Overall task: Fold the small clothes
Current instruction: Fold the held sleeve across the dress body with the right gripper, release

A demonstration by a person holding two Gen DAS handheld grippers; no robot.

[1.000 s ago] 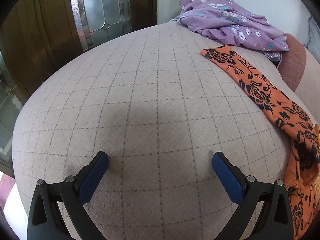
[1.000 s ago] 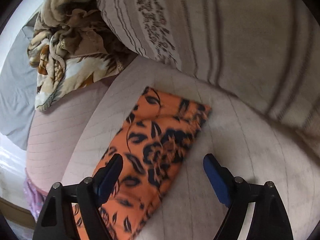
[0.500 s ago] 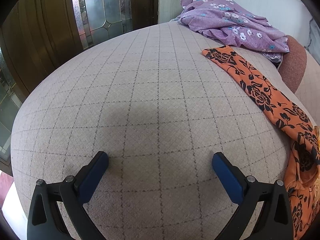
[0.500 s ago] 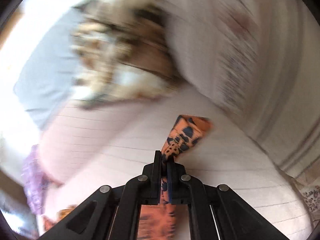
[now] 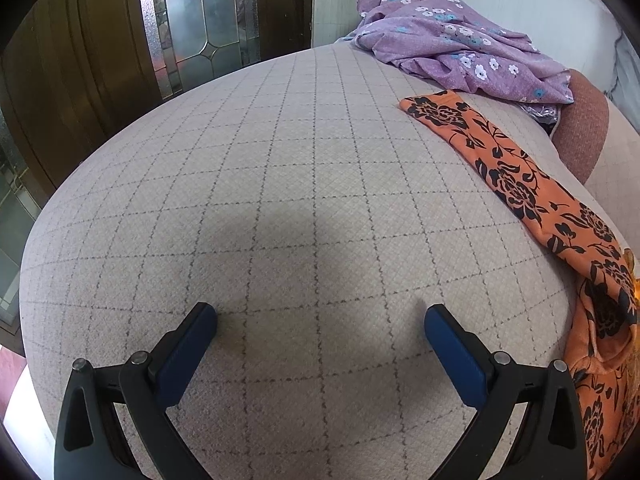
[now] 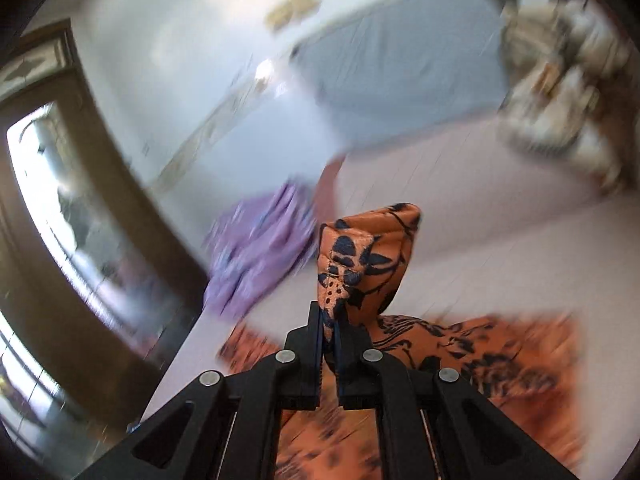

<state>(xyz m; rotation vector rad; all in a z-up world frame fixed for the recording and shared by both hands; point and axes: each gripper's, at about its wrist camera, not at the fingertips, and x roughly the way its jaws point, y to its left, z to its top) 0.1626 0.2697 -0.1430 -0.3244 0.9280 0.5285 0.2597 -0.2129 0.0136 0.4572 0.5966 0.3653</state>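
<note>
An orange garment with black flowers (image 5: 516, 184) lies in a long strip along the right side of the quilted bed (image 5: 280, 200), its near end bunched at the right edge. My left gripper (image 5: 320, 320) hovers open over bare quilt, well left of the garment. In the right wrist view my right gripper (image 6: 329, 320) is shut on a corner of the orange garment (image 6: 360, 256), which stands up in a fold above the jaws while the rest trails below. That view is motion-blurred.
A purple floral garment (image 5: 456, 56) is heaped at the bed's far end, beside a reddish cushion (image 5: 580, 132). A wooden door with leaded glass (image 5: 200, 20) stands past the bed's left edge. A patterned blanket (image 6: 568, 92) lies blurred at upper right.
My right gripper closed on the orange garment's corner, then lifted and swung it toward the purple garment and door while rolling. The left gripper stayed still and open.
</note>
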